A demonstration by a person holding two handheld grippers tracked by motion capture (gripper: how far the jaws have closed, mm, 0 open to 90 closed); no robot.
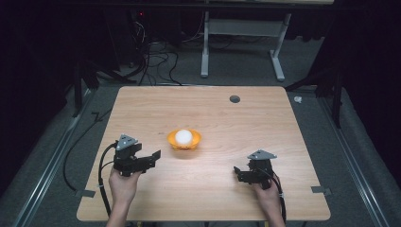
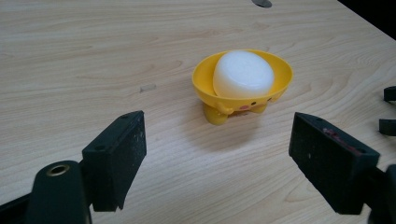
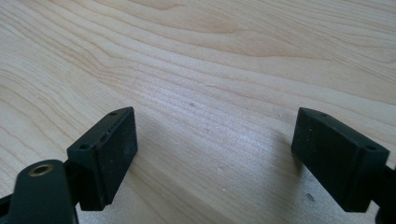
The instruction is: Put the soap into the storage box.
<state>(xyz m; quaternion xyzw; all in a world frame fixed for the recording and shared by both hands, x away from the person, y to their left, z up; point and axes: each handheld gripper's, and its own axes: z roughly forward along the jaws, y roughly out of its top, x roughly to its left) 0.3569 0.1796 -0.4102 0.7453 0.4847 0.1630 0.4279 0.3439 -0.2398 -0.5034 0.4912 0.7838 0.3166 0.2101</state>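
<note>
Both tongs spread wide, the small yellow plastic chick-faced bowl (image 2: 243, 86) waiting ahead of the left one.

The left tongs (image 2: 217, 161) point at the bowl from near by, jaws released and holding nothing, seemingly lined up for a reach. The bowl stands upright on little feet between the two tongs, cradling a rounded white soap-like lump (image 2: 243, 73) that nearly fills it. The right tongs (image 3: 215, 154), likewise released, hover low over bare light wooden table (image 3: 210, 60), well apart from the bowl.

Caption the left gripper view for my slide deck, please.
Open left gripper faces a yellow bowl holding a white block.
</note>
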